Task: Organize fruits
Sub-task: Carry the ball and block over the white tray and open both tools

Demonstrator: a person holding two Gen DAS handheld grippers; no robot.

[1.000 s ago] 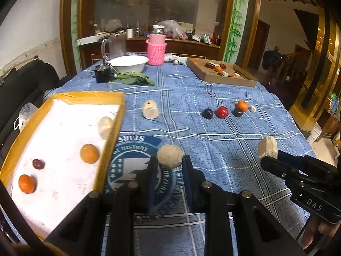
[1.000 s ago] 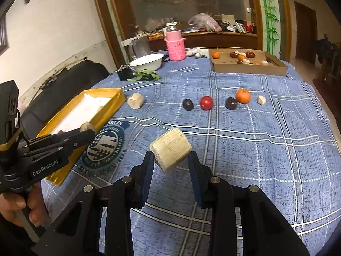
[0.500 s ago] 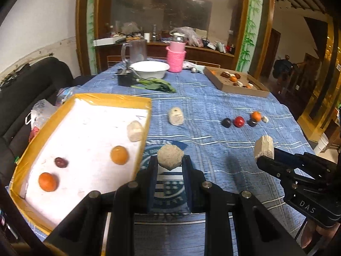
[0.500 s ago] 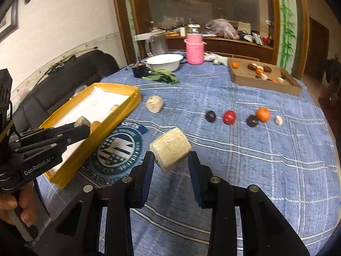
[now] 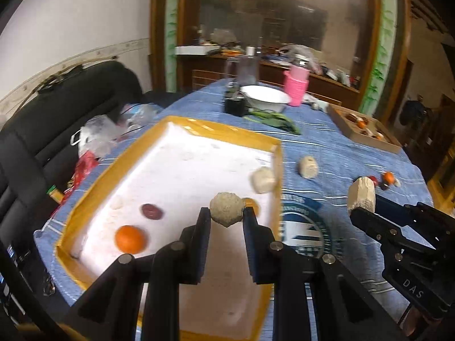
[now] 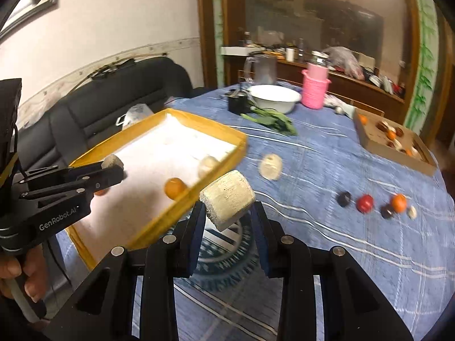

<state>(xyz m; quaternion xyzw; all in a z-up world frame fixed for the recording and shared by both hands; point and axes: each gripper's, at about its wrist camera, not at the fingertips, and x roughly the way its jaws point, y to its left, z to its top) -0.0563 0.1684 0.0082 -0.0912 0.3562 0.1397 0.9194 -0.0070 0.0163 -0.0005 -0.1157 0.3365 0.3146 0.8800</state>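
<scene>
My left gripper (image 5: 227, 218) is shut on a round beige fruit (image 5: 227, 209) and holds it above the yellow-rimmed white tray (image 5: 182, 170). The tray holds an orange (image 5: 130, 239), a dark red fruit (image 5: 152, 211), a beige chunk (image 5: 263, 180) and a partly hidden orange fruit (image 5: 251, 203). My right gripper (image 6: 227, 216) is shut on a beige cylindrical chunk (image 6: 227, 200), just right of the tray's rim (image 6: 199, 187). Another beige chunk (image 6: 270, 166) lies on the blue cloth. A row of small fruits (image 6: 365, 203) lies at the right.
A cardboard box (image 6: 395, 145) with several fruits sits at the far right. A white bowl (image 6: 274, 98), pink cup (image 6: 314, 92), glass jug (image 6: 263, 69), black object and green leaves (image 6: 270, 119) stand at the back. A black sofa (image 5: 42, 130) with bags lies left.
Both grippers have moved left with their pieces. The left one has gone from above the cloth's round emblem to above the tray. The right one has come up to the tray's rim.
</scene>
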